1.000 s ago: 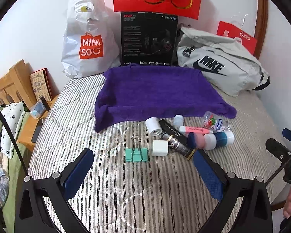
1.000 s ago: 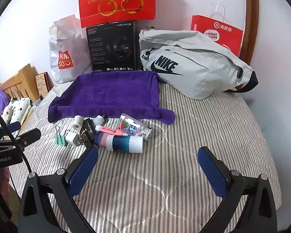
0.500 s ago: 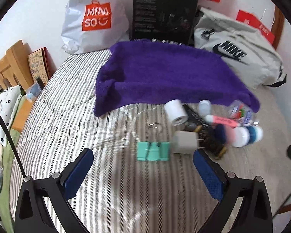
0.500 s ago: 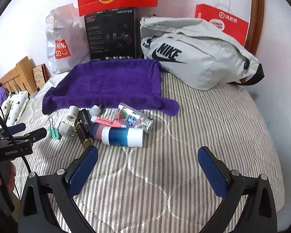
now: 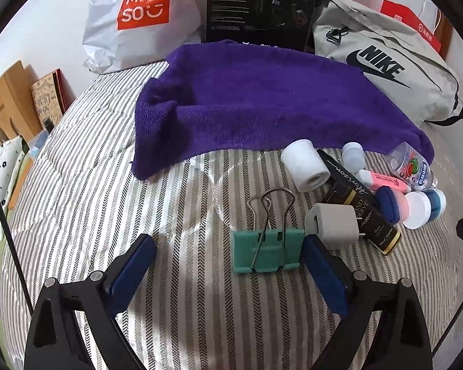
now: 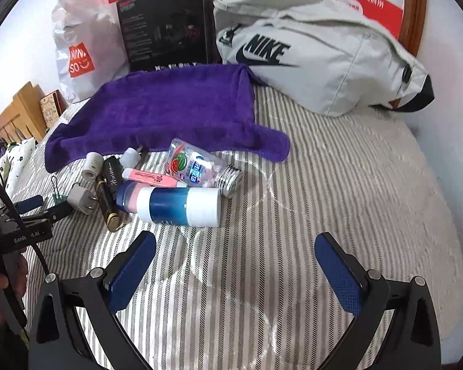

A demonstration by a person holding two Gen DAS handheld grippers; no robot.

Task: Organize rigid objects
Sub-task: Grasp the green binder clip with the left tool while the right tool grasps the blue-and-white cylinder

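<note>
- Left tongs (image 5: 228, 256) have come down over the bed (image 5: 77, 191); jaws apart, just begun closing. Green binder clip (image 5: 268, 252) lies between them, hard by the 3 o'clock pad, not yet pinched.
- Right tongs (image 6: 234, 262) also lower now, jaws apart, nothing between; blue-and-white bottle (image 6: 173, 205) just ahead at 11 o'clock.
- Beyond clip, 1 to 2 o'clock: white charger (image 5: 331, 223), black tube (image 5: 359, 203), white roll (image 5: 305, 165).
- Far: purple towel (image 5: 262, 104), bare. Judgement: clip pick-up imminent; towel likely the destination.
</note>
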